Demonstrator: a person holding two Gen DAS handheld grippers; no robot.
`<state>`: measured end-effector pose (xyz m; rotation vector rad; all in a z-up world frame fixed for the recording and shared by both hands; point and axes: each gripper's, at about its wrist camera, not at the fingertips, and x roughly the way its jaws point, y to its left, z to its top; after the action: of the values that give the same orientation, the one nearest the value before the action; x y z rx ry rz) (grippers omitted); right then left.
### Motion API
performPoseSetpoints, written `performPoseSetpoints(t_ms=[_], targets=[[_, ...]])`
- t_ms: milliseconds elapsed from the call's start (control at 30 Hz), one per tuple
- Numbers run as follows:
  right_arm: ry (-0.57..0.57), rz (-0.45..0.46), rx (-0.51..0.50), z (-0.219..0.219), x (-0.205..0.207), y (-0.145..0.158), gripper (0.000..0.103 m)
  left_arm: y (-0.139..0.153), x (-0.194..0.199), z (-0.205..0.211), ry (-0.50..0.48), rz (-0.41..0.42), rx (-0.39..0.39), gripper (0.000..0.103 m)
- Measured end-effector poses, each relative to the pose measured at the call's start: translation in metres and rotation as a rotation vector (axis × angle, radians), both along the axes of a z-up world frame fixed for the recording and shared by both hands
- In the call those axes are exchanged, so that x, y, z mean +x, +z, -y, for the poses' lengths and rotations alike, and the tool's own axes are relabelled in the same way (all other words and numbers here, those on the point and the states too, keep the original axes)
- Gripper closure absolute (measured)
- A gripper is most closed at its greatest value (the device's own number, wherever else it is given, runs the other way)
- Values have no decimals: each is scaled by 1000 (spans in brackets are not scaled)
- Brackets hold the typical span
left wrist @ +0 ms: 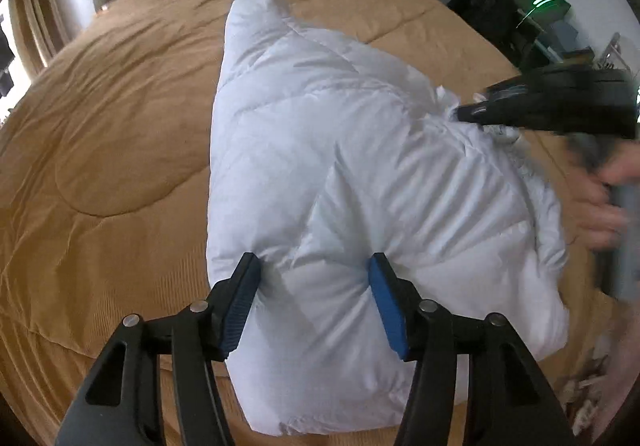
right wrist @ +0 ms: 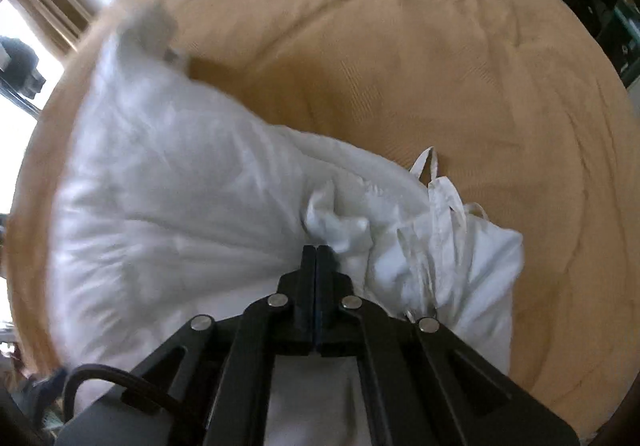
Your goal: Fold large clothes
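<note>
Left wrist view: left gripper squeezes the puffy white duvet; right gripper, pressed together, pinches its corner fabric.

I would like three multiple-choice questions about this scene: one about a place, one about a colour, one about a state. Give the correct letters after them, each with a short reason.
1. Where does the white padded garment lie?
A. on a bed cover
B. on a chair
C. in a basket

2. What colour is the bed cover?
A. green
B. tan
C. black

3. How do the jaws of the right gripper stand?
A. wide apart
B. shut together
C. out of view

Answers:
1 A: the tan cover surrounds the garment on all sides.
2 B: it is tan in both views.
3 B: in the right wrist view the two fingers meet at the garment's bunched edge.
</note>
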<state>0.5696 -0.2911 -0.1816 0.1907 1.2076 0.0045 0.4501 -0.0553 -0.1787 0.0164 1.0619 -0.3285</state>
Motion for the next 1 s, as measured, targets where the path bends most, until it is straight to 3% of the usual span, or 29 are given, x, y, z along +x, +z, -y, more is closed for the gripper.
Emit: performPoseSetpoints(t_ms=[100, 200, 300, 367, 433, 533, 633, 767, 867, 933, 967, 1000], targets=[[42, 134, -54, -18, -50, 47, 99, 2, -3, -1, 11, 3, -12, 47], [93, 216, -12, -36, -101, 70, 97, 1, -11, 3, 10, 24, -4, 45], [96, 176, -33, -37, -132, 51, 97, 0, -30, -1, 22, 37, -1, 42], [75, 68, -36, -32, -140, 3, 98, 3, -38, 1, 13, 37, 4, 40], [37, 72, -28, -24, -147, -19, 98, 4, -42, 4, 11, 70, 43, 39], [-8, 162, -8, -23, -166, 0, 97, 4, -51, 3, 24, 72, 45, 38], [-6, 272, 28, -27, -192, 21, 89, 3, -57, 2, 35, 70, 40, 35], [11, 172, -47, -30, -195, -8, 84, 5, -69, 1, 56, 54, 48, 31], [-35, 146, -62, -27, -198, 12, 82, 20, -77, -4, 137, 39, 109, 31], [-83, 135, -141, -27, -191, 31, 58, 35, -82, -10, 226, 9, 200, 30], [-118, 143, -204, -30, -197, 48, 34, 41, -84, -12, 251, 4, 211, 29], [-137, 165, -243, -35, -204, 64, 23, 51, -87, -16, 277, 1, 204, 25]])
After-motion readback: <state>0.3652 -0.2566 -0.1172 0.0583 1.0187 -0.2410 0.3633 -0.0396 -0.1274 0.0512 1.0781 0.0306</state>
